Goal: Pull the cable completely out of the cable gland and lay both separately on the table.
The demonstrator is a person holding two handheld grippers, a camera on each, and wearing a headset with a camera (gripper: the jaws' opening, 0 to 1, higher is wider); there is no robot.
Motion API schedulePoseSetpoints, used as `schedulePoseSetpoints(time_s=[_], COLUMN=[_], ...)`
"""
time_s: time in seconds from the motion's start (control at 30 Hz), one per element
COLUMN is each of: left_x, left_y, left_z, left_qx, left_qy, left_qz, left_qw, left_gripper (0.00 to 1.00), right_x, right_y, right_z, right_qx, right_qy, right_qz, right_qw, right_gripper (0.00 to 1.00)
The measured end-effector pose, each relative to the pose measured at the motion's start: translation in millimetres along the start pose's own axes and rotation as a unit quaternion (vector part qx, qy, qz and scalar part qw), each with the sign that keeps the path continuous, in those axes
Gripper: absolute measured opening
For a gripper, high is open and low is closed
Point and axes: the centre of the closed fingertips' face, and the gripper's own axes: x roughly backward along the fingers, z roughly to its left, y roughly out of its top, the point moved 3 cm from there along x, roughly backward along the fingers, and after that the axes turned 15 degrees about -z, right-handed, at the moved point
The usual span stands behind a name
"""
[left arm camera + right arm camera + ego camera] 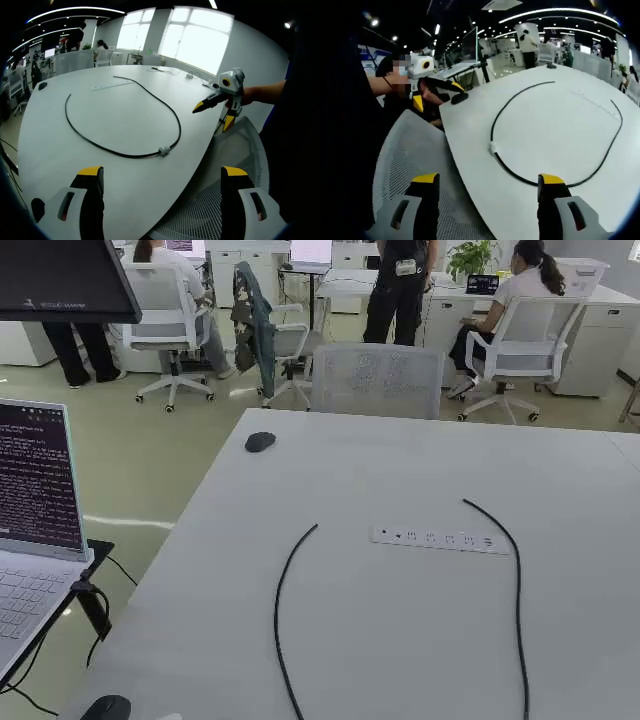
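A long black cable (277, 610) lies in a wide U on the white table (400, 640), both free ends pointing away from me. At the bend near the table's front edge a small pale cable gland (163, 150) sits on the cable (70, 120); the gland (492, 147) lies just ahead of the right jaws too. My left gripper (162, 172) is open, short of the table edge, holding nothing. My right gripper (488, 180) is open and empty as well. Each gripper appears in the other's view, hand-held beside the table: the right (220, 102), the left (437, 90).
A white power strip (440, 539) lies between the cable's ends. A black mouse (260, 441) sits at the table's far left, a laptop (35, 510) stands off to the left. A mesh chair seat (215, 215) is below the grippers. People and office chairs stand behind.
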Motion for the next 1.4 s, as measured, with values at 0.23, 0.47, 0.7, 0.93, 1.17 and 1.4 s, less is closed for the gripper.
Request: schedulePoseSetpoints(time_s=[0.23,0.47,0.7,0.93,1.17,1.4], left_x=[-1.1,2.7,3.6,5.6,3.4,1.1], left_y=[0.4,-8.1,-3.1,-6.3,-7.7,-11.8], left_z=[-1.6,1.1,1.8,5.8,6.7,6.9], left_qx=[0.001,0.005,0.019,0.028,0.019,0.015], left_qy=[-0.001,0.004,0.017,0.023,0.018,0.016], left_qz=[-0.002,0.008,-0.01,-0.015,-0.005,-0.001], left_qw=[1.0,0.9999,0.9996,0.9992,0.9997,0.9997], left_gripper=[0.96,0.95,0.94,0.95,0.94,0.95], right_x=[-10.8,-23.0,-37.0,-54.0,-77.4,-92.6], right_y=[2.9,7.3,12.2,23.0,26.4,23.9], right_z=[4.0,4.3,-2.5,-7.3,-5.6,-11.8], right_qx=[0.001,0.002,0.009,0.0,0.029,0.04], right_qy=[0.011,0.021,0.021,0.029,0.047,0.045], right_qz=[0.007,0.009,0.022,0.023,0.04,0.061], right_qw=[0.9999,0.9997,0.9995,0.9993,0.9977,0.9963], right_gripper=[0.78,0.75,0.7,0.6,0.55,0.46])
